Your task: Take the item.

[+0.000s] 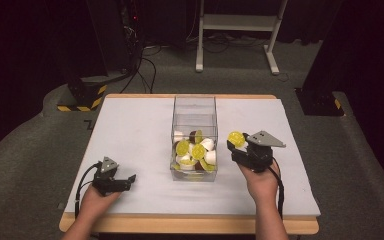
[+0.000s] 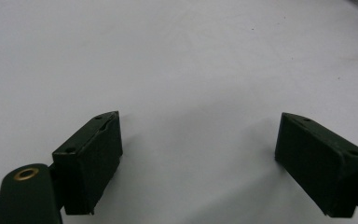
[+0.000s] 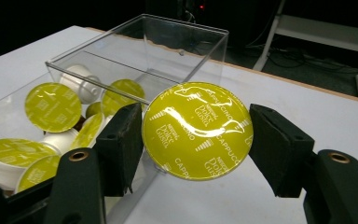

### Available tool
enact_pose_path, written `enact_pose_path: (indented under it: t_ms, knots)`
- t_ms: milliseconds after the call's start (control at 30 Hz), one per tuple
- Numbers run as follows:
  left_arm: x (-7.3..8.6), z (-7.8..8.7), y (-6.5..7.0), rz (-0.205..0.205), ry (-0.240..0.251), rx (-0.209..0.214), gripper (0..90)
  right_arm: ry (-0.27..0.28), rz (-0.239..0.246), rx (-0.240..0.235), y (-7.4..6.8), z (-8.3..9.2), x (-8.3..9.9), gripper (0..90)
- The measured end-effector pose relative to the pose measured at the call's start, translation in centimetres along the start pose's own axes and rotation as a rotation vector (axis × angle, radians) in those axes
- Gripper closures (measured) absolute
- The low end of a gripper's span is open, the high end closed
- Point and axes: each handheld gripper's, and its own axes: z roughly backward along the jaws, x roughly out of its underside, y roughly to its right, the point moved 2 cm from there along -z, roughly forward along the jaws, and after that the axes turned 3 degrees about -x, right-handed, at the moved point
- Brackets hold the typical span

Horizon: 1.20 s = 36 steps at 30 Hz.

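Two tools are at work around a clear plastic box that stands in the middle of the white worktop and holds a heap of yellow-lidded and white coffee capsules. Just right of the box, the right tool is clamped on one yellow-lidded capsule — foil face toward its camera, raised off the worktop beside the box's wall. Well left of the box, the left tool rests low on the worktop, its jaws wide apart — nothing between them.
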Motion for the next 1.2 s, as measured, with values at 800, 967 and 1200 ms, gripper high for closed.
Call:
enact_pose_path:
  t_ms: [800, 967, 1200]
  knots:
    - [0.0, 0.0, 0.0, 0.0, 0.0, 0.001, 15.1, -0.091, -0.091, 0.133, 5.7, -1.9, 3.8, 37.7]
    - [0.0, 0.0, 0.0, 0.0, 0.0, 0.0, 15.0, -0.113, -0.096, 0.169, 6.8, -2.5, 4.5, 37.7]
    - [0.0, 0.0, 0.0, 0.002, 0.001, 0.0, 15.1, -0.17, -0.112, 0.196, 7.9, -3.6, 5.9, 37.7]
